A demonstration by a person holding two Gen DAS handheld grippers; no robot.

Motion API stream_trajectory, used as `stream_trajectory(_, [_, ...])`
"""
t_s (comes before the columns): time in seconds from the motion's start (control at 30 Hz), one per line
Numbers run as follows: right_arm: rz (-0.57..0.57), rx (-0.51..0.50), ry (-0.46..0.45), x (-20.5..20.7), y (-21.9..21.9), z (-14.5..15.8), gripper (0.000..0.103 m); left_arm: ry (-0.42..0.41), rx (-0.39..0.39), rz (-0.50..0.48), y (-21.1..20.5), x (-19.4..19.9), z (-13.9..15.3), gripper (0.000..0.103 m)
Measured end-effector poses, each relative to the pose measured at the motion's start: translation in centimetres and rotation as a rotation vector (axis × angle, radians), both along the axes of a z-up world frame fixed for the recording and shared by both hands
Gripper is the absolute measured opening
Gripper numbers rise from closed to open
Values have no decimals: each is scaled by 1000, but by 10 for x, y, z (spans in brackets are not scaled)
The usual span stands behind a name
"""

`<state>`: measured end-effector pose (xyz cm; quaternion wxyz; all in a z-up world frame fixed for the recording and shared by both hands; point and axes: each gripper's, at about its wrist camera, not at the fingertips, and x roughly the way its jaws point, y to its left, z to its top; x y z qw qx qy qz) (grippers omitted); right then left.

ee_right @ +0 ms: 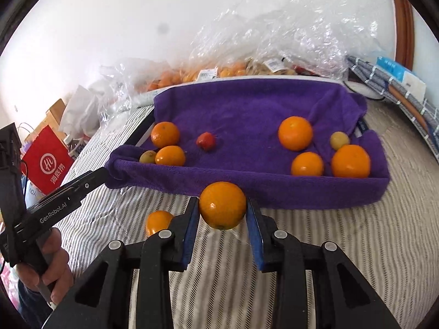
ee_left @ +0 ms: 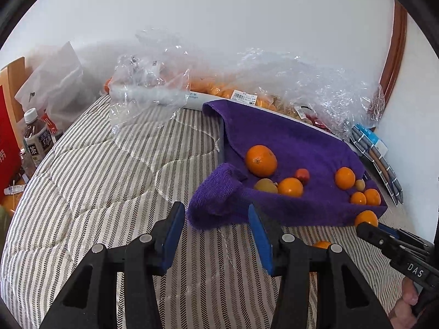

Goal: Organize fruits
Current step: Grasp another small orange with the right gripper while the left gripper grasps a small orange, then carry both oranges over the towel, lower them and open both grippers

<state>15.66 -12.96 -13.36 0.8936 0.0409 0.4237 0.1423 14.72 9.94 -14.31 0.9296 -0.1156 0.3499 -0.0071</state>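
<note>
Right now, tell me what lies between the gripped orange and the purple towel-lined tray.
Only bare striped bedcover, in the right wrist view; the orange overlaps the tray's front wall.

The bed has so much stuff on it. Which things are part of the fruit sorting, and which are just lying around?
Part of the job:
- orange between the right gripper fingers
- purple towel-lined tray holding fruit
- loose orange on the bedspread
- left gripper, open

Lying about:
- tea bottle
- red bag
- plastic bags

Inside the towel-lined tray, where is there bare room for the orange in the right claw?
The bare patch is the purple towel mid-tray, between the small red fruit and the large orange. The front left corner and the right end are crowded. The right claw holds the orange.
</note>
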Motion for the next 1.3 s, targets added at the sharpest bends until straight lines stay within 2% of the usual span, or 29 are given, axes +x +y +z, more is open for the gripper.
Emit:
stream_trajectory(0.27, [-53, -43, -26, -23, -38, 6, 34, 21, -43, -71, -10, -4, -2, 46])
stream_trajectory(0.37, [-74, -66, -40, -30, -48, 8, 34, 34, -98, -115, -16, -10, -3, 46])
stream_trajectory(0.5, [-89, -68, -58, -39, -62, 11, 34, 56, -214, -185, -34, -14, -3, 52])
stream_trajectory(0.57, [-96, -78, -68, -43, -66, 13, 34, 80, -236, -205, -46, -12, -5, 52])
stream_trajectory(0.73, [-86, -132, -101, -53, -70, 14, 34, 139, -194, -210, -74, -4, -13, 52])
stream_trajectory(0.8, [-79, -147, -111, -57, -70, 14, 34, 170, -199, -212, -81, -1, -18, 52])
stream_trajectory(0.93, [-67, -127, -101, -59, -75, 9, 34, 164, -146, -200, -95, -1, -17, 50])
stream_trajectory(0.97, [-66, -125, -98, -59, -75, 7, 34, 166, -138, -202, -97, -1, -17, 45])
stream_trajectory(1.0, [-66, -123, -96, -59, -75, 6, 34, 170, -125, -200, -99, -1, -18, 35])
stream_trajectory(1.03, [-67, -120, -93, -58, -76, 5, 34, 175, -109, -198, -101, -1, -18, 32])
stream_trajectory(1.3, [-67, -92, -88, -53, -76, 10, 34, 169, -116, -167, -93, -2, -9, 32])
